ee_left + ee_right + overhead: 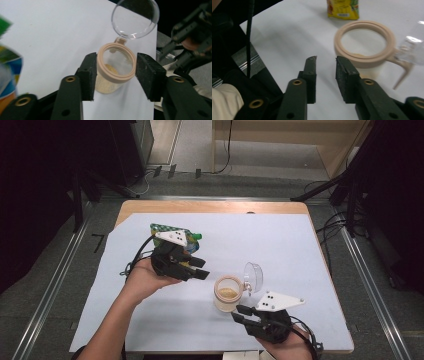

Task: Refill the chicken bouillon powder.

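- Jar [113, 72]: beige plastic rim, smooth; clear glossy plastic lid [135, 18].
- Packet [342, 9]: shiny printed foil.
- Bench [210, 206]: pale wood under a matt white sheet [300, 245].
- Gripper pads [343, 72]: rough black foam.

pouch [8, 67]: blurred, cut off left; lid [413, 50]: blurred, cut off

black fingers [348, 75], brass rivets

Jar [227, 293] beige-rimmed, tan powder inside, clear lid [253, 276] at its 2 o'clock; pouch [176, 236] green-yellow-blue at 10; white sheet [280, 250].
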Demonstrator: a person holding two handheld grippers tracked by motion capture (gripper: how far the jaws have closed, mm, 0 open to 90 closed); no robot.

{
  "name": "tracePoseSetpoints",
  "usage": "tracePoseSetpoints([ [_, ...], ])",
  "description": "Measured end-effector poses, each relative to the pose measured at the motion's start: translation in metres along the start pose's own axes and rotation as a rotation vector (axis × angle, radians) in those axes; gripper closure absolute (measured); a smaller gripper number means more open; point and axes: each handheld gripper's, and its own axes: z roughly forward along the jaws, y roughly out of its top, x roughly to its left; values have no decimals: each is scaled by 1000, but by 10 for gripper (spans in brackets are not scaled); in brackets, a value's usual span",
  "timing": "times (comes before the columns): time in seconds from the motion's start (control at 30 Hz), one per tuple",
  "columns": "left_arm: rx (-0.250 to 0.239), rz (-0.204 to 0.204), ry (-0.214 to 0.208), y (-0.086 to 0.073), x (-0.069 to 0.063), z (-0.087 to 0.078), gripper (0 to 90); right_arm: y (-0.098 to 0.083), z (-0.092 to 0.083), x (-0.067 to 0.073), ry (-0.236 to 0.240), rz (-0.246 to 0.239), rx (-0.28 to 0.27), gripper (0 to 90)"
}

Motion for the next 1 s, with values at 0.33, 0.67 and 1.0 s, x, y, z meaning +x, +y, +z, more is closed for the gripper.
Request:
tracePoseSetpoints([
  [0.33,-45,-39,46,-10,11,-25,523,17,34,20,129,-16,18,548],
  [0.67,-69,-72,86,-21,27,-46,490,47,69,31,166,-92,12,434],
  [1.0,-77,-58,164,-39,42,-62,420,49,112,46,195,-139,80,433],
])
